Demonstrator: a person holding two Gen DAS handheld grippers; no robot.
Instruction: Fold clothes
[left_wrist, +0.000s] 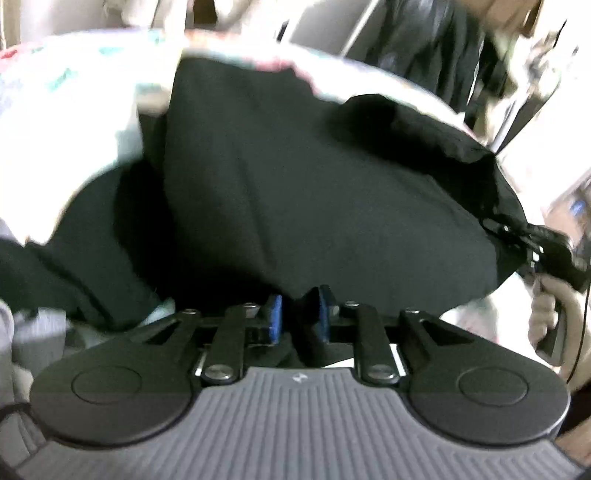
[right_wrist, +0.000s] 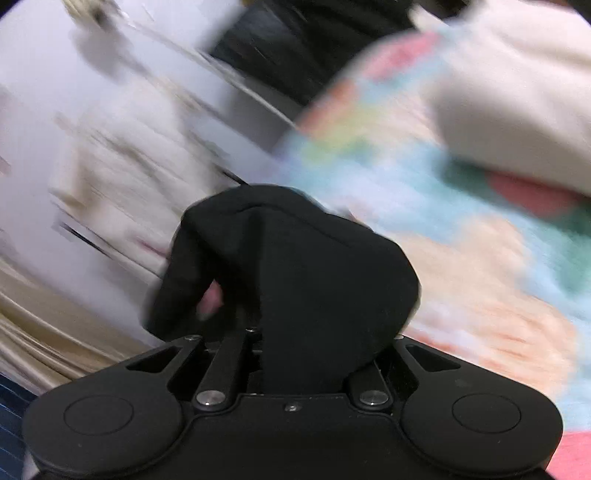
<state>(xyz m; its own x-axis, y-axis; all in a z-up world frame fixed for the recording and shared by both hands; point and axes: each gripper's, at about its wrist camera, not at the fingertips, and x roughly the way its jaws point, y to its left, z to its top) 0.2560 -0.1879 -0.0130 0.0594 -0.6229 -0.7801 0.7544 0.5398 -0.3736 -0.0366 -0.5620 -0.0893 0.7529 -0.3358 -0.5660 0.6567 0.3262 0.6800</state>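
Observation:
A black garment (left_wrist: 314, 184) hangs spread wide between the two grippers in the left wrist view. My left gripper (left_wrist: 299, 315) is shut on its near edge, with black cloth pinched between the blue pads (left_wrist: 275, 319). At the far right, my right gripper (left_wrist: 517, 236) clamps the garment's other corner, held by a hand (left_wrist: 543, 310). In the blurred right wrist view, the black garment (right_wrist: 295, 277) drapes over my right gripper (right_wrist: 295, 332) and hides both of its fingers.
A pastel patterned bed sheet (right_wrist: 461, 258) lies below, with a white pillow or blanket (right_wrist: 509, 110) on it. White bedding (left_wrist: 74, 129) sits at the left, grey clothing (left_wrist: 33, 332) at the lower left. Dark clothes (left_wrist: 424, 37) hang behind the bed.

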